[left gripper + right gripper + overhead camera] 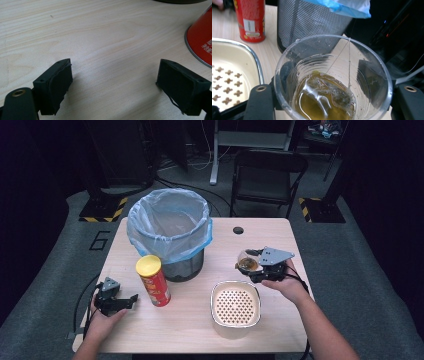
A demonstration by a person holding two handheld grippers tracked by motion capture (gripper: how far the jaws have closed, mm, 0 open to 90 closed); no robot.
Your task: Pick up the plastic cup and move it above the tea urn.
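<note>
Clear plastic cup (333, 80), upright with its mouth up and its long axis vertical, sits clamped between the black jaws of the right gripper (257, 265) over the right half of the wooden table (190, 330). Amber liquid and a soaked tea bag (329, 96) lie in its bottom, the bag's string running up to the rim. Just nearer the person stands a cream perforated strainer tray (235, 304), close below the cup. At the near left edge the left gripper (122, 302) rests low over bare wood, jaws wide apart with nothing between them. Beside it stands a red chip can (153, 281) with a yellow lid, upright. Behind the can is a mesh waste bin (170, 232) lined with a blue bag, mouth open upward. Bare tabletop lies between cup and bin. Beyond the far edge stands a folding chair (267, 175).
</note>
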